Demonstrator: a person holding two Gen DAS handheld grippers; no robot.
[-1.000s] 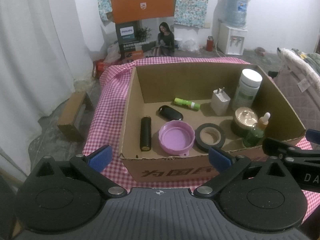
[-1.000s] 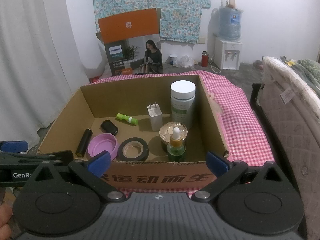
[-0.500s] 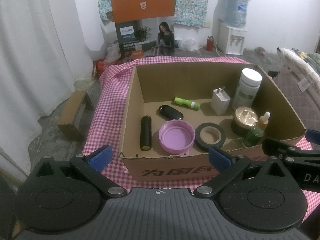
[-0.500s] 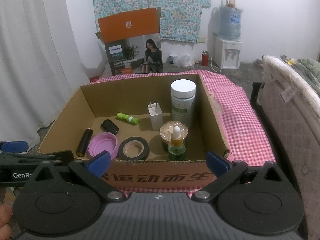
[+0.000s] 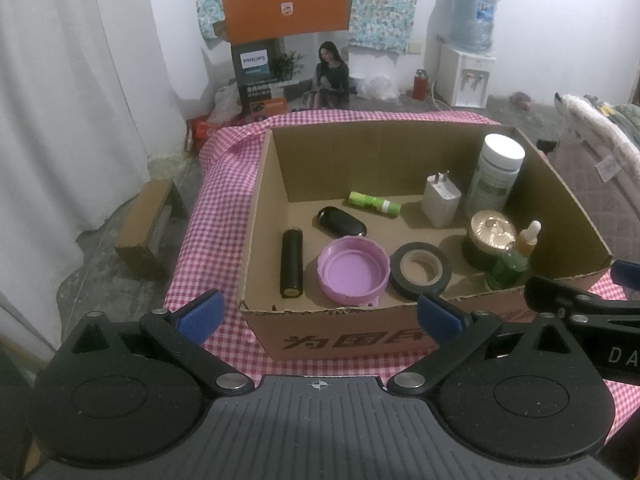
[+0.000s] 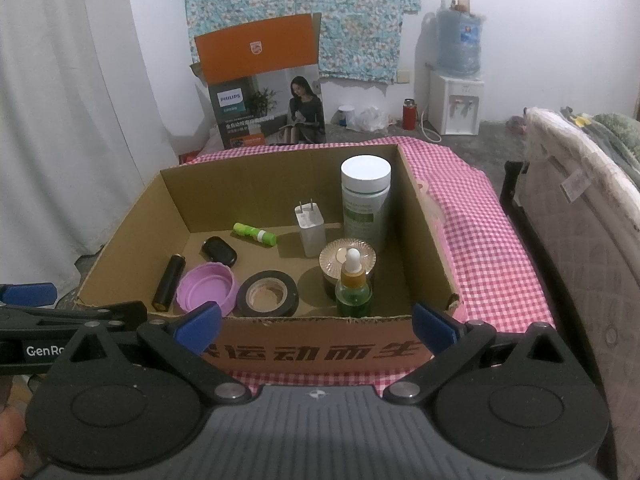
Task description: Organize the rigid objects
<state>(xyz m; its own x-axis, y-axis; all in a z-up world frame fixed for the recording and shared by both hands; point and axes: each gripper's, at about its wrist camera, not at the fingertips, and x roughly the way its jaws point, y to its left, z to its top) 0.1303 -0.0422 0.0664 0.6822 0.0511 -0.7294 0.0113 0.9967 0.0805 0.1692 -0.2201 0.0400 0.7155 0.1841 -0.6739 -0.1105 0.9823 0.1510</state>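
Two grippers, the left gripper (image 5: 318, 314) and right gripper (image 6: 316, 326), hover with fingers apart and empty before one cardboard box (image 6: 320, 350) on the checked cloth (image 6: 476, 224), holding nine items, from green dropper bottle (image 6: 353, 290) to white-capped bottle (image 6: 366, 202).

the left gripper (image 5: 318, 314) holds its blue-padded fingers (image 5: 200, 314) spread wide, gripping nothing. the right gripper (image 6: 316, 326) is likewise spread and empty, level beside it.

box (image 5: 340, 340) on cloth (image 5: 216, 216) | in box – lid (image 5: 354, 270) left of tape (image 5: 420, 270) | bottle (image 5: 496, 176) back-right
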